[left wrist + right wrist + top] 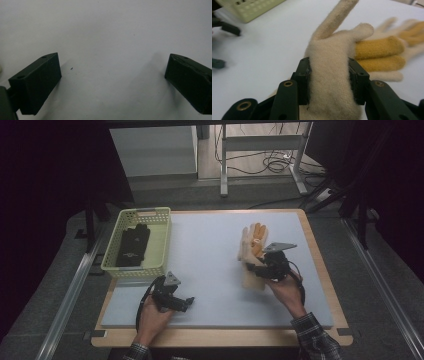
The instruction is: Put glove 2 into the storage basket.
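Observation:
A cream knit glove (251,265) with yellow-orange fingers (380,50) lies on the white mat at the right. My right gripper (261,268) is shut on it, its two jaws pressing the cream palm (329,75) from both sides, so the fabric bulges up between them. Near the mat's front left, my left gripper (186,303) stands open, and between its jaws there is bare white mat (112,72). A black glove (133,245) lies in the pale green basket (161,245) at the back left.
The wooden table (325,270) edges the mat on all sides. Beyond the far edge stand metal table legs (223,165) and floor cables (277,162). The left gripper's jaws (224,27) show blurred at the left of the right gripper view.

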### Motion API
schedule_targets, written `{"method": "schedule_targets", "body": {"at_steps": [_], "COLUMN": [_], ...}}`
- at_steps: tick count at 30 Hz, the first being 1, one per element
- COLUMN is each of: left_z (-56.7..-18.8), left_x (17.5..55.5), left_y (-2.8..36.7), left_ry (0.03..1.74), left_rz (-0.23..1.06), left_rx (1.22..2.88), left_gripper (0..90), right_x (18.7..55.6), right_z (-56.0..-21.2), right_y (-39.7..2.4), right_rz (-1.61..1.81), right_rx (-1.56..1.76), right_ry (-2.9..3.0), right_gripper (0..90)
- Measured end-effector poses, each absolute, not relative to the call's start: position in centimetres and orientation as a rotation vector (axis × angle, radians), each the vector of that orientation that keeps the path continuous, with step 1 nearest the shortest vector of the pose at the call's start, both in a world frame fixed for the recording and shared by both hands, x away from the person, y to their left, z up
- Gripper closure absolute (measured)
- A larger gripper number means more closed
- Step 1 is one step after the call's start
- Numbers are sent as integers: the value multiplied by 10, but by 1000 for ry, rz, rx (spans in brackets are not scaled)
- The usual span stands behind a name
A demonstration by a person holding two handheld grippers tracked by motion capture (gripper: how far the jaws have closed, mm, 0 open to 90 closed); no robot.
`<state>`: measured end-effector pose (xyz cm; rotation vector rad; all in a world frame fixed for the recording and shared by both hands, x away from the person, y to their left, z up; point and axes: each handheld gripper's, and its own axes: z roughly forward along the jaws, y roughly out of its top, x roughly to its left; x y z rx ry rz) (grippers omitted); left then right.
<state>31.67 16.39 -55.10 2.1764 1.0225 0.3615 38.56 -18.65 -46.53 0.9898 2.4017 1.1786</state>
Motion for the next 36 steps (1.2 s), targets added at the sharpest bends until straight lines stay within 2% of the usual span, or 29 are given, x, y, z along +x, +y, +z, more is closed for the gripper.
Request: {"method": "schedule_targets", "body": {"at_steps": [9,12,15,17,21,23,25,27,29,36], "left_z": [-551,-551,-551,-551,-551,-551,-551,-551,-551,-551], "left_x": [317,316,316,317,317,317,317,317,317,317], "left_y": [164,164,164,164,164,164,164,164,164,164], "left_ry": [1021,1024,1024,1023,1023,1023,1023,1022,1023,1022], "left_rz": [363,361,362,363,363,362,362,362,363,363], "left_rx": [2177,2174,2174,2175,2176,2176,2176,2176,2176,2176], "left_gripper": [7,7,7,7,7,7,7,7,7,7], "right_x": [377,376,375,374,370,366,360,354,349,340], "right_z": [-495,-511,-521,-517,-501,-498,-500,-505,-511,-528], "right_y": [-133,-123,-120,-124,-144,-155,-165,-173,-178,-172], "right_rz": [1171,1123,1114,1132,1174,1161,1143,1138,1140,1161], "right_rx": [963,967,969,964,965,969,968,961,963,937], "right_ry": [2483,2497,2527,2526,2487,2481,2497,2524,2546,2577], "right_gripper": [572,497,357,316,312,335,503,612,676,699]}}
